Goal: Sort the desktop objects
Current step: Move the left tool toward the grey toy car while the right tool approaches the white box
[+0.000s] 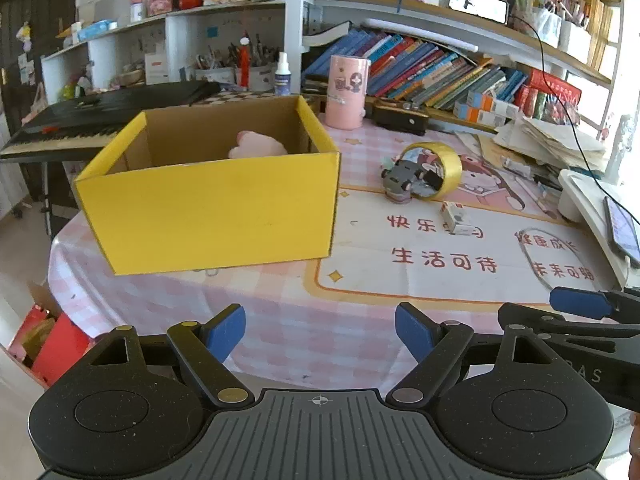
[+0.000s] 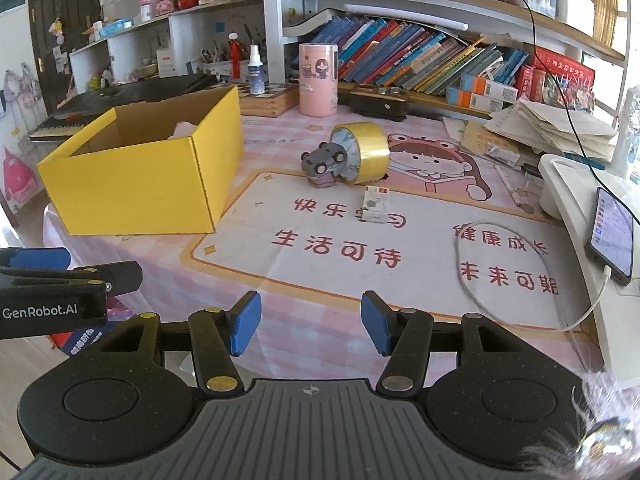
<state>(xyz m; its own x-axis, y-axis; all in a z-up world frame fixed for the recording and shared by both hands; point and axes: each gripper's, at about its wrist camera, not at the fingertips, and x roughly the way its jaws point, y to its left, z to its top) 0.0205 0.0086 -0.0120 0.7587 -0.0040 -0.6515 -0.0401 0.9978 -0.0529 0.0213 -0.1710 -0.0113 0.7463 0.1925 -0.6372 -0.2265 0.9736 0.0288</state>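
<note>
An open yellow cardboard box (image 1: pixel 208 208) stands on the left of the pink table (image 2: pixel 304 292), with a pink soft thing (image 1: pixel 258 146) inside. Right of it a grey toy car (image 2: pixel 324 162) leans against a yellow tape roll (image 2: pixel 370 152). A small white pack (image 2: pixel 376 204) lies in front of them. My left gripper (image 1: pixel 320 334) hovers open over the near table edge, in front of the box, with nothing between its blue pads. My right gripper (image 2: pixel 311 328) is beside it to the right, its pads apart and holding nothing.
A pink cylinder tin (image 2: pixel 318 80) and rows of books stand at the back. A thin grey cord loop (image 2: pixel 464 280) lies on the mat at right. A phone (image 2: pixel 612 236) on a cable rests on a white stand. A keyboard (image 1: pixel 60 132) sits behind the box.
</note>
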